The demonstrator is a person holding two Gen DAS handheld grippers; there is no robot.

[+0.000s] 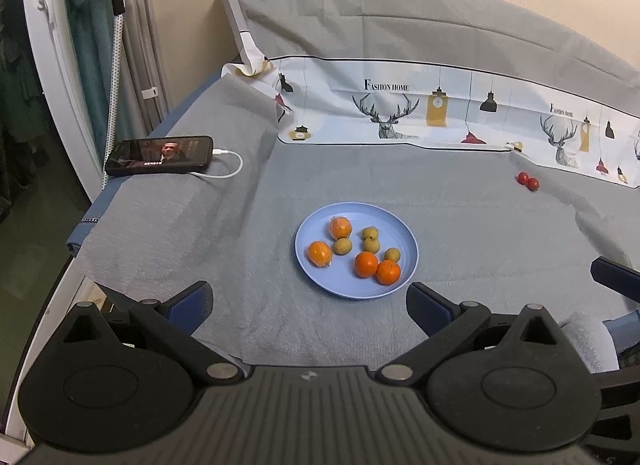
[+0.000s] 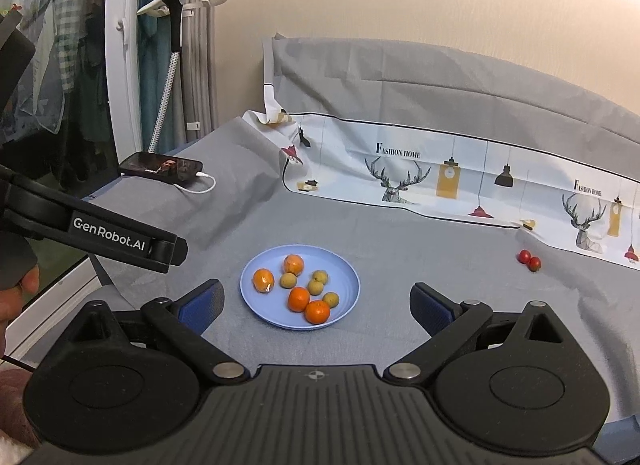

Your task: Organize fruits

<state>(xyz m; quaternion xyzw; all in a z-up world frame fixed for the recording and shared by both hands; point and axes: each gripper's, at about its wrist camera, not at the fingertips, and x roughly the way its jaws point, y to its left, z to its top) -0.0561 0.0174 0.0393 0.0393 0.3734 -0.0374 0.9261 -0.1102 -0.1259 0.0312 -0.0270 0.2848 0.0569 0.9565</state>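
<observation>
Left gripper (image 1: pixel 310 307) hangs nearest, jaws wide and empty; blue plate (image 1: pixel 320 279) of oranges and longans sits at twelve o'clock, two cherry tomatoes (image 1: pixel 528 181) at two.

Right gripper (image 2: pixel 316 305) gapes too; tomatoes (image 2: pixel 529 259) lie at two. Round fruit could roll on soft cloth if nudged.

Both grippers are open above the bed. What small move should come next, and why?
Probably move the right gripper toward the two cherry tomatoes. They lie on the grey sheet, apart from the blue plate holding the other fruit, and on its side.
</observation>
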